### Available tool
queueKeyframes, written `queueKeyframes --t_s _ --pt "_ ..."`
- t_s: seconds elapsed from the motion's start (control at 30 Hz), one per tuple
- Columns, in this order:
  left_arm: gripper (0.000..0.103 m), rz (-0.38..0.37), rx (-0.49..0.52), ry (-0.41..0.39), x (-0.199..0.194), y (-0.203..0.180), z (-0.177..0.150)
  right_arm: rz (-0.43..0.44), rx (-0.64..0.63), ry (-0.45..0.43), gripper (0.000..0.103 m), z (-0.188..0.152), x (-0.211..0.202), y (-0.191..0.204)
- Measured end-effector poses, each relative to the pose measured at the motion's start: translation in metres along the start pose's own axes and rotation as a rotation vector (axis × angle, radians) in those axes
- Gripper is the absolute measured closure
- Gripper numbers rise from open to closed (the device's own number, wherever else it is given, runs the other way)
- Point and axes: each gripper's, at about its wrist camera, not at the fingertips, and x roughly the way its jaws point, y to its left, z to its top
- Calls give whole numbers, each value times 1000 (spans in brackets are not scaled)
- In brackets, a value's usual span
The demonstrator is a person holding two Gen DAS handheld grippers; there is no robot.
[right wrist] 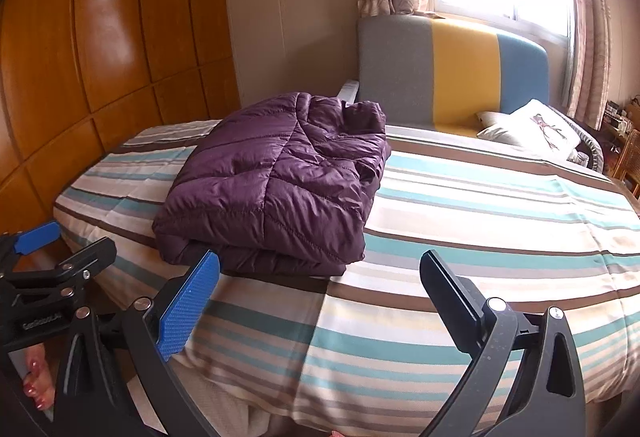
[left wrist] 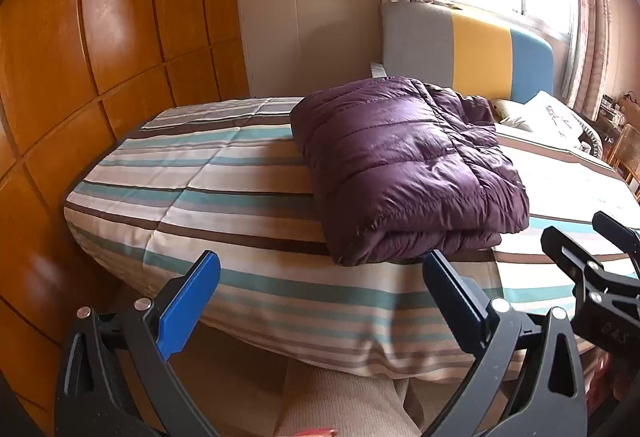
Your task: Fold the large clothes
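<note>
Left gripper (left wrist: 320, 293): jaws stand wide apart with nothing between them, and the pads are clear of any cloth. It is held off the foot edge of the bed (left wrist: 168, 197), pointing down and forward across the striped cover.

Right gripper (right wrist: 320, 293): the same condition, jaws fully parted and empty, held beside the left one at the same edge. Each tool appears at the margin of the other's view, so the two are carried close together, side by side.

The purple quilted jacket (left wrist: 400, 165) lies on the bed near the foot edge, not touched by either tool. It looks already folded into a compact stack of several layers, with the thick doubled edge facing the grippers.

Governing relation: from the left gripper the jacket lies ahead at about one o'clock, its near edge just above the right-hand finger in that view. From the right gripper the jacket (right wrist: 276, 181) lies at about eleven o'clock, its near corner just behind the blue pad (right wrist: 188, 309). The bundle therefore sits between the two lines of approach, roughly central. Its long axis runs away from the tools towards the headboard (right wrist: 452, 77), leaning a little to one o'clock.

Assessment: neither hand is clearly nearer. The fold appears complete or nearly so. Any further move would need both tools brought inward to the near edge.
</note>
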Motion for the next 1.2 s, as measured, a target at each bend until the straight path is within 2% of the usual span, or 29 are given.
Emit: queueKeyframes --t_s 1.2 --pt "2 -10 -29 8 -2 2 -3 19 20 11 3 0 -9 -1"
